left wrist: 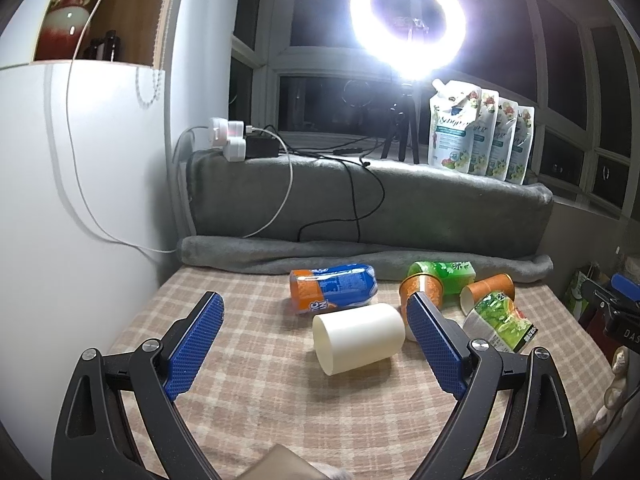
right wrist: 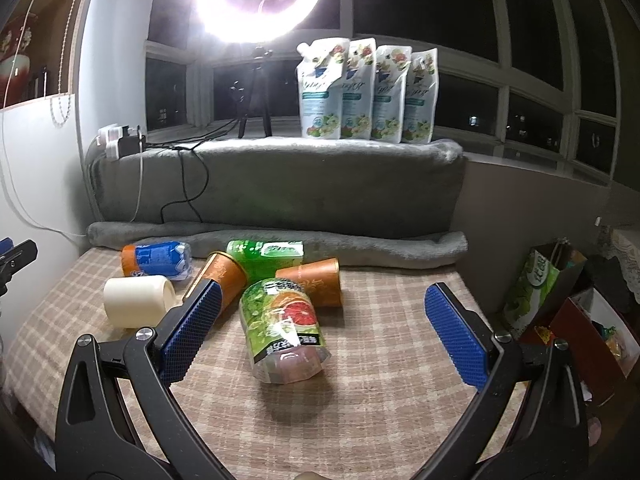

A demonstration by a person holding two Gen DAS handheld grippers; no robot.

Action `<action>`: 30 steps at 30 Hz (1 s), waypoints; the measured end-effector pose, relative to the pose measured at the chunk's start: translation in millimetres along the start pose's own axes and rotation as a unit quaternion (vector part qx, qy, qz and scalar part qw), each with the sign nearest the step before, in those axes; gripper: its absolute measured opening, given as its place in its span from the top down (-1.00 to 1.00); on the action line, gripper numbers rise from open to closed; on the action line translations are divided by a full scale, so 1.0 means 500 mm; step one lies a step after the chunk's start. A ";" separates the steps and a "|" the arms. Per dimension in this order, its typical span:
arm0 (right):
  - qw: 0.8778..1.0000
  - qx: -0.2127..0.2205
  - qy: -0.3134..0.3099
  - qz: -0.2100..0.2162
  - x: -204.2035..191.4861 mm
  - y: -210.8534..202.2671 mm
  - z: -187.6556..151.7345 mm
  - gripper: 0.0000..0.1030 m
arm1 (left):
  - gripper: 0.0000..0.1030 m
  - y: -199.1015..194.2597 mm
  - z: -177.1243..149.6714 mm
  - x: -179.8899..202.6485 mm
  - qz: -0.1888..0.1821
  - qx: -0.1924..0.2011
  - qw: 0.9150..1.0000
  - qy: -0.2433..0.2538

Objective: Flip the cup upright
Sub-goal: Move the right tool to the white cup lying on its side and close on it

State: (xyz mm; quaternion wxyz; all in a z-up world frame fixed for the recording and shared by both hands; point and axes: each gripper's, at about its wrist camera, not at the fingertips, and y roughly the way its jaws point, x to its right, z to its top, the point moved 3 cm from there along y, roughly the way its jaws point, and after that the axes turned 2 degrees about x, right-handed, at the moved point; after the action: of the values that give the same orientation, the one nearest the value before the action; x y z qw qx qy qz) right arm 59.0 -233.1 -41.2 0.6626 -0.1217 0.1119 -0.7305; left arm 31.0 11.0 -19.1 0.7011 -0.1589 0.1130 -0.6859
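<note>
A cream cup [left wrist: 358, 338] lies on its side on the checked cloth [left wrist: 260, 380], its open mouth toward me and to the left. My left gripper [left wrist: 316, 312] is open, its blue pads either side of the cup and a little short of it. The cup also shows at the left of the right wrist view [right wrist: 136, 300]. My right gripper [right wrist: 322, 300] is open and empty, with a fruit-print bottle [right wrist: 282, 328] lying between its fingers.
An orange-and-blue bottle [left wrist: 334, 288], a green bottle [left wrist: 444, 274] and two orange paper cups [left wrist: 422, 292] [left wrist: 486, 290] lie behind the cream cup. A grey blanket roll [left wrist: 360, 256] borders the far edge. Pouches [left wrist: 476, 136] and a ring light [left wrist: 408, 20] stand on the sill. Boxes [right wrist: 580, 320] sit off the right edge.
</note>
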 end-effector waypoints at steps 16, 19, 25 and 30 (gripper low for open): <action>0.955 -0.053 -0.222 0.189 -0.206 0.117 0.021 -1.00 | -0.80 0.030 -0.084 -0.075 0.017 -0.080 0.997 -0.006; 0.927 -0.068 -0.291 0.228 -0.267 0.139 0.011 -1.00 | -0.80 0.031 -0.097 -0.086 0.021 -0.090 0.996 -0.008; 0.868 -0.097 -0.408 0.267 -0.372 0.187 -0.025 -1.00 | -0.80 0.037 -0.117 -0.117 0.030 -0.108 0.993 -0.026; 0.822 -0.110 -0.480 0.284 -0.431 0.220 -0.054 -1.00 | -0.80 0.040 -0.125 -0.141 0.034 -0.112 0.992 -0.041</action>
State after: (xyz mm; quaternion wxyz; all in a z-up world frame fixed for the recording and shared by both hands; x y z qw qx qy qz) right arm 173.3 -29.2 -108.8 0.7930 -0.4920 -0.1113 -0.3417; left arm 23.6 77.2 -88.5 0.7055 -0.2606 0.1660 -0.6378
